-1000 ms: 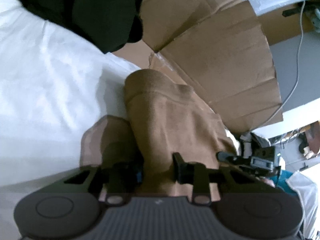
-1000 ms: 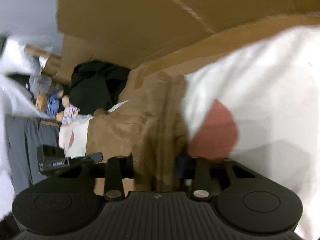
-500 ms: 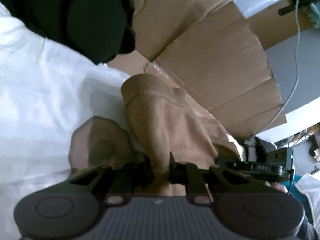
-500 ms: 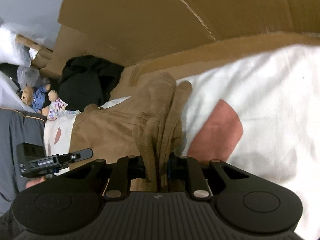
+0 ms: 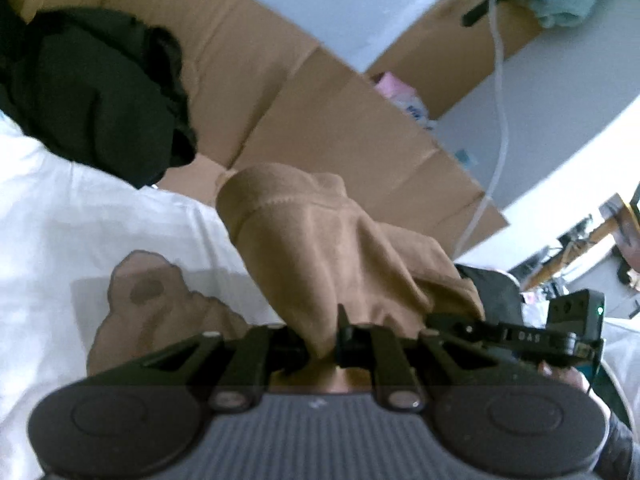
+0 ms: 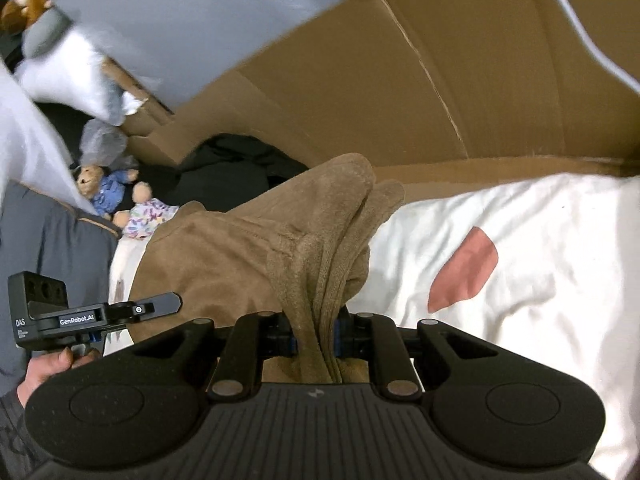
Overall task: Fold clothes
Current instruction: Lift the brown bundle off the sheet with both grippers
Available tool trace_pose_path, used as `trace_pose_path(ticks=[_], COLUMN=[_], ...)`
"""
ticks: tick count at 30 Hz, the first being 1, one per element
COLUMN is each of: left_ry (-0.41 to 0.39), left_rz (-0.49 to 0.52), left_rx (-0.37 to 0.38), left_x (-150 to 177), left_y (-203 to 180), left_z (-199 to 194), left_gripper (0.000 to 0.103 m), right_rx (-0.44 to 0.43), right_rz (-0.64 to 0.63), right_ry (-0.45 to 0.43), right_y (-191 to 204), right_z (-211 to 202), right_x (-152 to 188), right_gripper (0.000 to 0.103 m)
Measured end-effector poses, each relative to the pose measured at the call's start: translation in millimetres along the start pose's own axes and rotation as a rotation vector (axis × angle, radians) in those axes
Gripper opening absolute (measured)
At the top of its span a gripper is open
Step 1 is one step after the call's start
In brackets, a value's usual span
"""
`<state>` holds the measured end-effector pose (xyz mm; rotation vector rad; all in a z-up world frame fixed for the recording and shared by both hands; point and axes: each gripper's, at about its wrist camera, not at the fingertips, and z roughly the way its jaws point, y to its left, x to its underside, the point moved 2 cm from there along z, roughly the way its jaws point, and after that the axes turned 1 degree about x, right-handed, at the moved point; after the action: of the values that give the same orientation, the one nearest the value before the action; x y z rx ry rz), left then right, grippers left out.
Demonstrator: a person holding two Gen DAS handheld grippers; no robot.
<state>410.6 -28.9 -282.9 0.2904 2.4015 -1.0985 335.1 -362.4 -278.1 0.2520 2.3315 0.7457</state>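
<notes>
Between the jaws of the left gripper, a bunched fold of the brown garment is being pinched, the jaws standing nearly closed with only the cloth's thickness between them. Ahead of those jaws the garment is rising in a soft hump and draping away to the right, where it is reaching toward the other gripper's body. Left of the jaws, and lower, a white sheet with a brownish printed patch is lying spread out. Farther ahead and to the left, a black garment is sitting in a heap against brown cardboard.

Between the jaws of the right gripper, a thick gathered ridge of the same brown garment is being clamped, both pads pressing on it. From there the cloth is spreading ahead and to the left in broad folds. Right of these jaws the white sheet is showing a pink patch. Far ahead and to the left, two small stuffed toys are lying beside a dark heap of clothing. Low on the left, a hand is holding the left gripper's handle. Cardboard is standing behind the garment.
</notes>
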Motion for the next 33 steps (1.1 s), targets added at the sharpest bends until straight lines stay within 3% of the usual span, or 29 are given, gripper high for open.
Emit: trace_pose_path(ticks=[6,14,27,33], left_ry=[-0.022,-0.055,-0.165,-0.203], left_rz=[-0.017,0.058,0.257,0.295], left_rx=[-0.027,-0.038,-0.014,-0.003], left_x=[15.7,-0.2,-18.7,-22.2], left_y=[-18.9,-83.5,-203.0,-244.2], left_z=[-28.7,-76.7,-155.2,-182.4], left_gripper=[0.012,0.012,0.012,0.012], right_rx=[-0.016,-0.044,-0.078,-0.067], right_rz=[-0.03,-0.091,-0.239,-0.306], right_ry=[-0.018,-0.077,-0.226,-0.288], right_y=[32.3,68.0,135.4,160.0], right_z=[-35.8,-86.5,-219.8,-275.0], right_x=[9.0,10.2,-13.7,-21.0], right_gripper=[0.017,0.016,0.016,0.016])
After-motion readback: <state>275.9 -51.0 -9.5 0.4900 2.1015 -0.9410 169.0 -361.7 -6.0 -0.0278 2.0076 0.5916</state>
